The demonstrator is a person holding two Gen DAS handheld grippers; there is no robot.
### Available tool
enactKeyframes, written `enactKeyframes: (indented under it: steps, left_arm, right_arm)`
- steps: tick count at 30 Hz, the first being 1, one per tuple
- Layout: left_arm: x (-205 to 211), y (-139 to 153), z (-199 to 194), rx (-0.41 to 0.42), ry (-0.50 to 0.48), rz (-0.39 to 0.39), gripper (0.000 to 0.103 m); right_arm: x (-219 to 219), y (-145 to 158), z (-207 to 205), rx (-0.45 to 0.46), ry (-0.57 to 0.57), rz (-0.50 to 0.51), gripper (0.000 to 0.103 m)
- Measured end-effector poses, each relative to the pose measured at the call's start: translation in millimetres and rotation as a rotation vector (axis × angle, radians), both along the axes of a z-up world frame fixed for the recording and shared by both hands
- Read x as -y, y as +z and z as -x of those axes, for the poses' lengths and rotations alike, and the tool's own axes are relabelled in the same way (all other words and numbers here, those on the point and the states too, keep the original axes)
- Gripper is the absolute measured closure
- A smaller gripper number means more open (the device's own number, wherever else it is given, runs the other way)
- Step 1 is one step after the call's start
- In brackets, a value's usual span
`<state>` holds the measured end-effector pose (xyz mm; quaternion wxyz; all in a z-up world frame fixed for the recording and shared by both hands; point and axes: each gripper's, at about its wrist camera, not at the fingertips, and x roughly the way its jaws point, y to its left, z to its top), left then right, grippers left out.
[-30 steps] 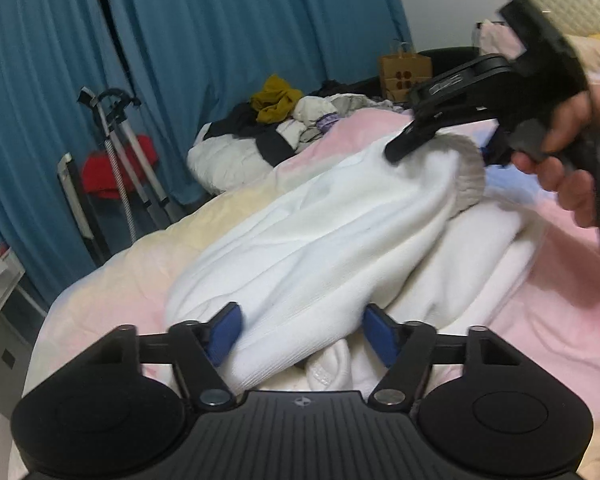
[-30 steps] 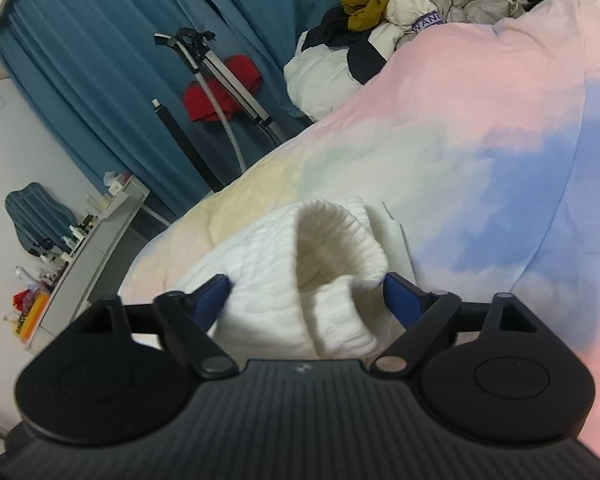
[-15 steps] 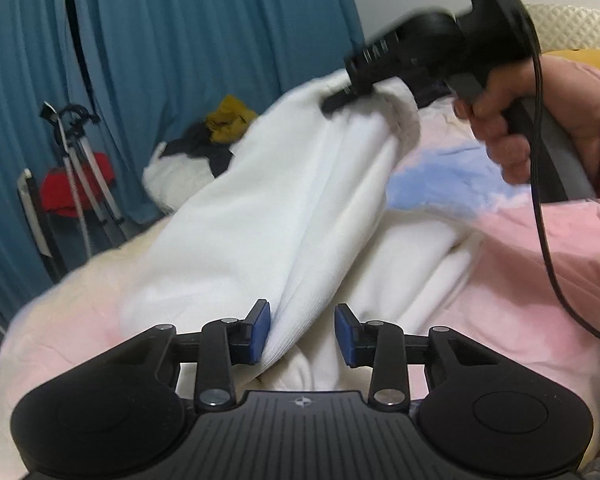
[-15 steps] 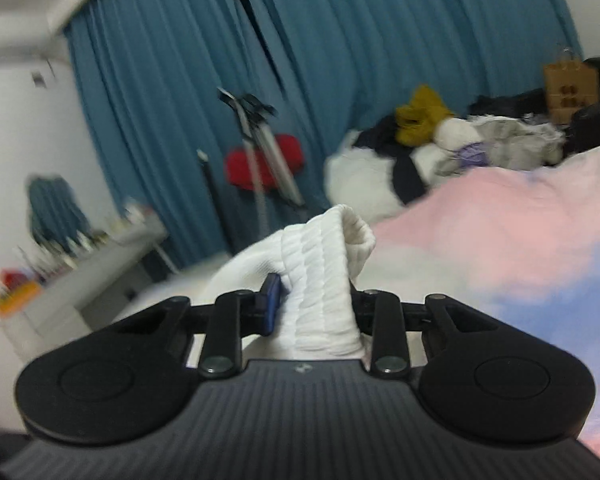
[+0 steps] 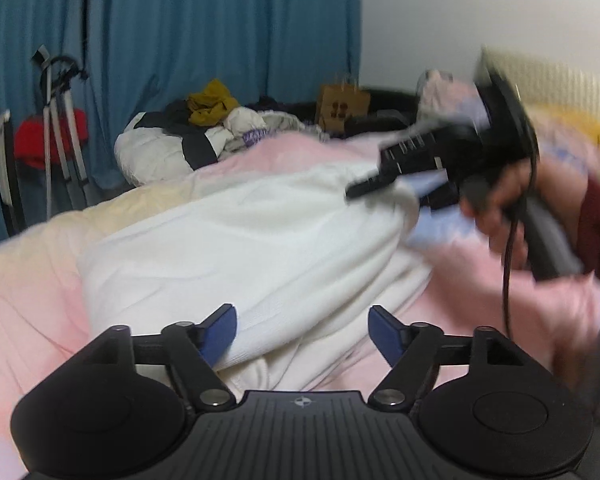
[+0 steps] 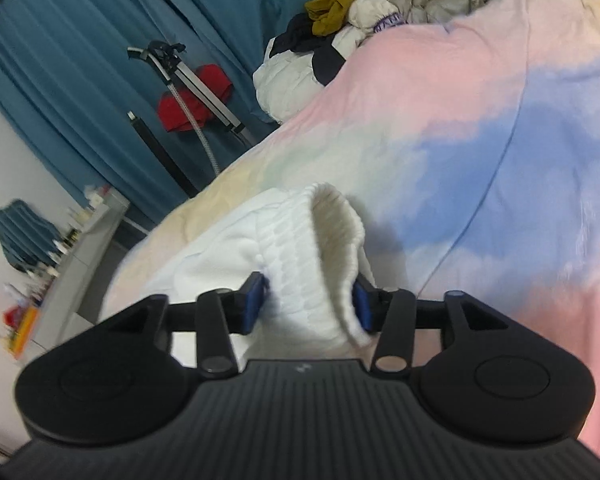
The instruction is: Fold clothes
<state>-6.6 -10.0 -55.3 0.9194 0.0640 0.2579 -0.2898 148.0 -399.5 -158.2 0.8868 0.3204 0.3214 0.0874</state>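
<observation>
So there's a white knit sweater point(image 5: 240, 248) lying in a long bundle across the bed point(image 6: 500, 128), on top of a pastel duvet that's pink, blue and pale yellow. The left gripper point(image 5: 302, 330) sits at the near end of the bundle and its jaws are opening, blue pads spread wide; a ribbed edge of the sweater lies between them, but the pads aren't pressing on it, the left one looks like it just brushes the fabric and the right one is clear of it. The right gripper point(image 6: 308, 304) is at the far end of the same garment. In its own view a ribbed cuff or hem stands up as a soft loop right between the pads, and both pads are touching the knit on either side, though the jaws are opening there too, so it's a loose hold at best. From the left wrist view you can see the right gripper from outside, blurred, with a hand point(image 5: 500, 200) in a dark red sleeve wrapped round the handle and a black cable hanging down. Further back on the bed there's a heap of unfolded laundry point(image 5: 204, 136) with something mustard-coloured on top, a brown paper bag point(image 5: 342, 108) beside it, and teal curtains point(image 5: 180, 32) behind everything.
</observation>
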Motion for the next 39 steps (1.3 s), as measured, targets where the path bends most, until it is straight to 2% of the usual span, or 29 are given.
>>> enactKeyframes:
  steps: [4,5,6,9,13,17,21,24,26,29,31,32,33,39]
  left_arm:
    - [-37.7,16.5,-14.4,-0.052,0.112,0.177,0.019]
    - [-47.3,16.6,-21.3,-0.076,0.158,0.211,0.018]
    - [-56.0,15.0,-29.0,-0.105,0.208,0.233,0.017]
    - [-81.9,3.4,-54.0,-0.219,0.356,0.285,0.017]
    - [-107.0,-20.8,-81.5,-0.379,0.462,0.339,0.017]
    - [-127.8,-33.1,-93.4,-0.457,0.494,0.425,0.016]
    - [-140.5,-39.2,-97.7,-0.497,0.51,0.485,0.016]
    - [-145.0,-48.6,-101.3,-0.538,0.531,0.548,0.016]
    - [-146.6,-54.2,-105.3,-0.56,0.524,0.575,0.015]
    - [-142.0,-60.6,-109.6,-0.577,0.502,0.567,0.013]
    - [-139.8,-63.5,-110.3,-0.574,0.5,0.561,0.011]
    - [-139.3,-64.8,-110.5,-0.575,0.497,0.561,0.01]
    - [-138.7,-66.2,-110.7,-0.577,0.495,0.561,0.01]
    - [-137.3,-72.3,-112.4,-0.586,0.503,0.568,0.01]
  right_arm:
    - [3.3,-3.5,11.7,-0.028,-0.012,-0.009,0.037]
    - [3.2,-6.3,12.7,-0.048,-0.017,-0.002,0.022]
    - [3.0,-10.2,12.8,-0.074,-0.023,0.002,0.014]
    - [1.7,-26.0,5.4,-0.132,0.0,-0.036,0.014]
    - [-5.1,-44.1,-7.0,-0.176,0.078,-0.134,0.013]
    - [-8.7,-28.7,-3.0,-0.136,0.102,-0.158,0.012]
    - [-8.3,3.1,9.3,-0.012,0.147,-0.214,0.012]
    - [-8.0,11.0,7.9,0.054,0.179,-0.257,0.012]
    - [-7.9,7.4,3.8,0.044,0.164,-0.255,0.012]
    - [-9.7,-14.3,-8.8,-0.068,0.084,-0.207,0.012]
    - [-10.4,-30.0,-16.3,-0.111,0.054,-0.217,0.009]
    - [-12.2,-34.7,-19.3,-0.112,0.049,-0.235,0.002]
    - [-14.3,-36.1,-22.2,-0.104,0.047,-0.249,0.0]
    - [-25.7,-8.8,-23.9,0.03,0.066,-0.293,0.0]
